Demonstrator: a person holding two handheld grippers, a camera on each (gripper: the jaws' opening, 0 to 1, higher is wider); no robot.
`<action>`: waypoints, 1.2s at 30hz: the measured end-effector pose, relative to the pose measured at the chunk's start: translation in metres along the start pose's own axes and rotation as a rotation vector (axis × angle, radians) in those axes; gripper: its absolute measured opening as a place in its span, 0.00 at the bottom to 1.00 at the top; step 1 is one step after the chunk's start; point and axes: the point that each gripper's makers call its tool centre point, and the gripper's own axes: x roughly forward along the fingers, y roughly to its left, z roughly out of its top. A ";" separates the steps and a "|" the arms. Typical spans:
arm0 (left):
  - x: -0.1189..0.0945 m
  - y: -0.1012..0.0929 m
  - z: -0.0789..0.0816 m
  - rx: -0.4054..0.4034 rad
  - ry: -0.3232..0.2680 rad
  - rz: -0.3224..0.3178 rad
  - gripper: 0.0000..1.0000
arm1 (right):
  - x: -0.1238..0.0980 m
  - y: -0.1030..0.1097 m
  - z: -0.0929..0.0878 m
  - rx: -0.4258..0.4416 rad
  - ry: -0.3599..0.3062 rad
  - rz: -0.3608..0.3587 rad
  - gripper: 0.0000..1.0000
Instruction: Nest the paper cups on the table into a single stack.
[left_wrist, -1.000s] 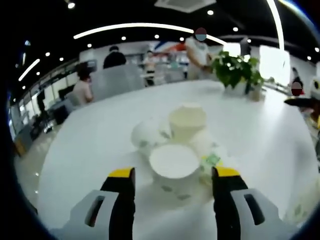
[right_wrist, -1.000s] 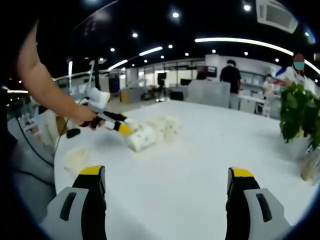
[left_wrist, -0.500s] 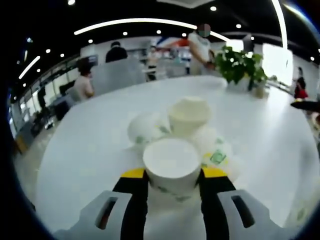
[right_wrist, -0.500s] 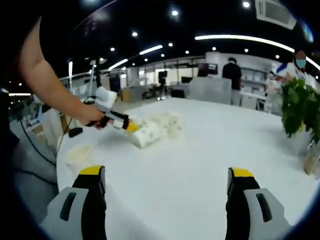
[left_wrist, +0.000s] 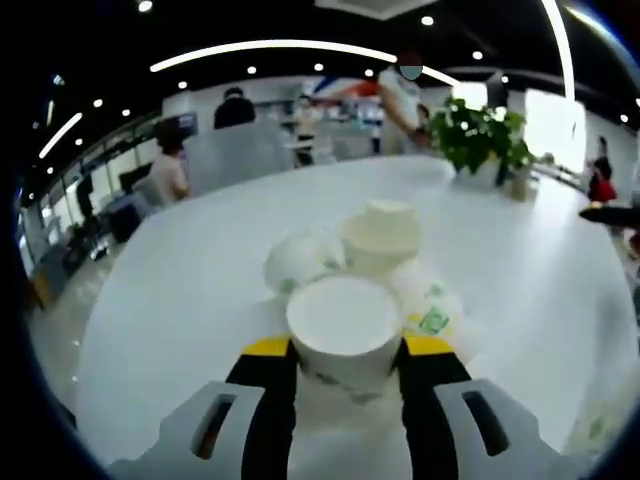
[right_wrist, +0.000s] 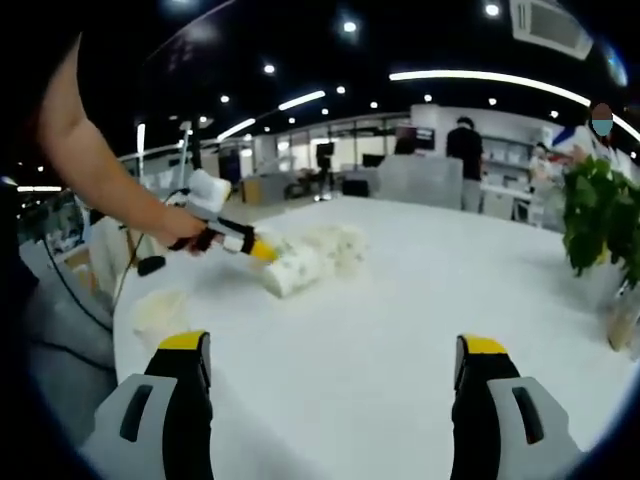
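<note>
In the left gripper view my left gripper (left_wrist: 345, 347) is shut on a white paper cup (left_wrist: 345, 325) with green print, bottom up, held at its sides. Just behind it on the white table (left_wrist: 180, 290) are more cups: one upside down (left_wrist: 381, 235), one on its side (left_wrist: 295, 262) and another partly hidden at the right (left_wrist: 430, 300). In the right gripper view the left gripper (right_wrist: 262, 253) holds the cup (right_wrist: 292, 270) by the cup cluster (right_wrist: 335, 245), with a person's arm (right_wrist: 95, 175) behind it. My right gripper (right_wrist: 335, 352) stands open over bare table, well short of the cups.
A potted green plant (left_wrist: 478, 140) stands at the table's far side, seen also as the plant (right_wrist: 598, 225) at the right. A single cup (right_wrist: 158, 312) lies near the table's left edge. Several people and desks are in the background beyond the table.
The left gripper's jaws went from open around the nearest cup to shut on it, and the cup now sits slightly higher. The right gripper has stayed where it was.
</note>
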 end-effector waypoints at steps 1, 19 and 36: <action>-0.001 0.000 0.001 0.001 0.000 0.000 0.38 | 0.000 0.000 0.000 -0.001 0.000 0.000 1.00; -0.021 0.008 0.025 0.019 -0.007 -0.036 0.38 | 0.000 0.000 0.010 -0.026 -0.010 0.004 1.00; -0.030 0.005 0.052 0.038 -0.019 -0.080 0.38 | 0.000 0.001 0.018 -0.039 -0.015 0.002 1.00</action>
